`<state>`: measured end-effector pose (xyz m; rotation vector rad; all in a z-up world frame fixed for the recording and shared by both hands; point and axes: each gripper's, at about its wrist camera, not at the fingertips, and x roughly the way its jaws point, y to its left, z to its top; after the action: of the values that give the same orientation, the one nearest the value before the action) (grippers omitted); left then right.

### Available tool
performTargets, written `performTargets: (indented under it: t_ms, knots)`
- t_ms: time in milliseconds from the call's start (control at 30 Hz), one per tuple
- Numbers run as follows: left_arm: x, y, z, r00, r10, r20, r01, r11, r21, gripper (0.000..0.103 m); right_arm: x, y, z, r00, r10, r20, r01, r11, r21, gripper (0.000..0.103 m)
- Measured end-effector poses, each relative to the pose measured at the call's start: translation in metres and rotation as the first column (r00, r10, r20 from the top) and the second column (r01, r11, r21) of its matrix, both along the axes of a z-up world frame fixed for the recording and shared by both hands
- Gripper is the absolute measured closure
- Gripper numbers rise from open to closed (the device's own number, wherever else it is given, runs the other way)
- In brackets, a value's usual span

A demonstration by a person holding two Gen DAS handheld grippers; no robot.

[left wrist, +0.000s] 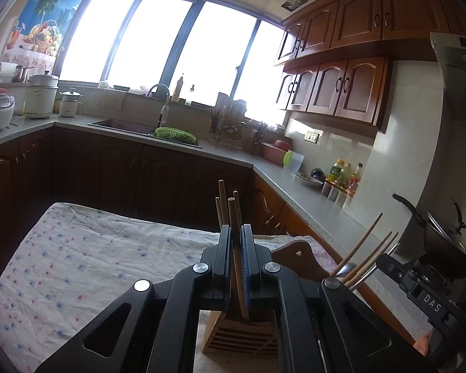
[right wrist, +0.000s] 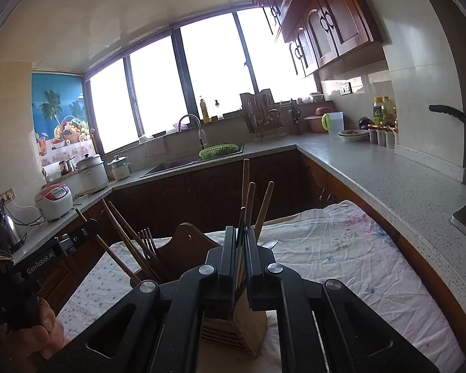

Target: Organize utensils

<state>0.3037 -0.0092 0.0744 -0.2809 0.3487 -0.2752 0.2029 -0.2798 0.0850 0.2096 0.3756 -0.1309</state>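
My left gripper is pinched narrow on a bundle of wooden chopsticks, whose tips rise above the fingers while the lower ends run down between the pads into the slatted wooden utensil holder directly below. My right gripper is likewise closed tight, on a thin dark-handled utensil that stands in a wooden holder under its fingers; I cannot tell what kind of utensil it is. More wooden sticks lean out of that holder just past the right gripper's tips. The holder sits on a surface covered by a white cloth with small floral print. In the left wrist view, the other unit appears off to the right, its body lettered "DAS", with chopsticks fanning up beside it. In the right wrist view, the unit off to the left reads "GenRobot.AI", and a wooden cutting board stands just ahead-left of the fingers.
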Motion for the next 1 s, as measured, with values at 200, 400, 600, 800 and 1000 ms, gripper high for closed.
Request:
performTargets:
  t_ms: [200, 400, 600, 800, 1000]
  knots:
    - [0.003, 0.000, -0.003, 1.000, 0.009, -0.013, -0.009, 1.000, 0.000, 0.098, 0.002, -0.002, 0.000, 1.000, -0.004, -0.013, 0.004, 1.000, 0.004, 0.098]
    - [0.004, 0.002, 0.001, 1.000, 0.004, -0.031, -0.005, 1.000, -0.008, 0.098, 0.004, -0.006, -0.002, 1.000, -0.009, -0.022, 0.010, 1.000, 0.015, 0.096]
    - [-0.013, 0.009, 0.006, 0.999, 0.024, -0.031, -0.025, 0.999, -0.035, 0.060, -0.005, -0.011, 0.004, 1.000, -0.018, -0.002, 0.018, 0.999, 0.050, 0.077]
    - [-0.056, 0.022, 0.002, 0.996, 0.085, -0.034, -0.085, 0.996, -0.022, 0.022, -0.038, -0.015, 0.013, 0.998, -0.039, 0.058, 0.033, 0.995, 0.096, 0.024]
    - [-0.120, 0.034, -0.016, 0.993, 0.106, -0.048, -0.109, 0.992, -0.057, 0.018, -0.077, -0.007, 0.001, 0.996, -0.046, 0.080, 0.038, 0.994, 0.101, 0.013]
